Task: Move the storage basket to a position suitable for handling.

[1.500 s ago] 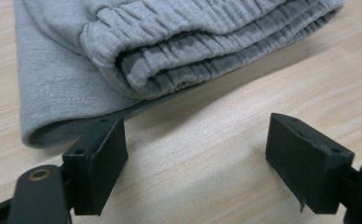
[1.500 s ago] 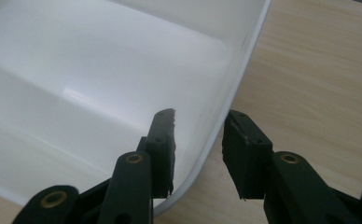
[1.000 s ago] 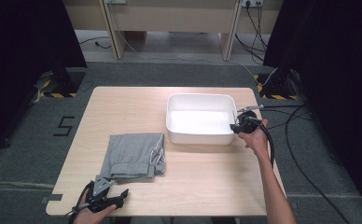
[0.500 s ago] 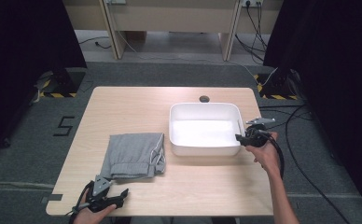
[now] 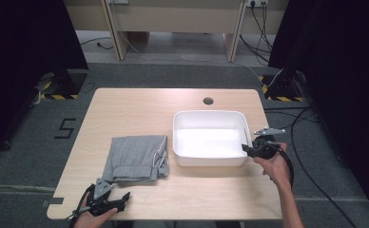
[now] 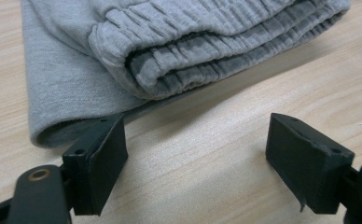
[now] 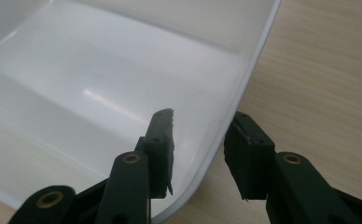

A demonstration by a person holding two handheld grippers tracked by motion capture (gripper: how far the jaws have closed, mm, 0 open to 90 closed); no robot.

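My right hand-held gripper (image 7: 198, 140) straddles the rim of the white bin (image 5: 210, 116) at its right-hand wall, close to the near corner — one jaw inside the bin, the other outside over the wood. Its jaws have just been opening a little, and from the right gripper view there is a sliver of space on both sides of the thin wall, so the pads do not press on it; the gap stays fairly narrow. In the high view my right hand (image 5: 274, 164) sits just beside the bin's right side, with the cable trailing back along my forearm.

My left hand-held gripper (image 6: 195, 163) stands wide apart with nothing between the jaws but bare wood. It rests low at the near edge of the tabletop (image 5: 135, 107), pointing at the folded grey trousers (image 5: 136, 158), whose elastic waistband lies just ahead of the jaws — near, not touching.

The trousers lie flat on the tabletop just left of the bin, a small strip of wood between them.
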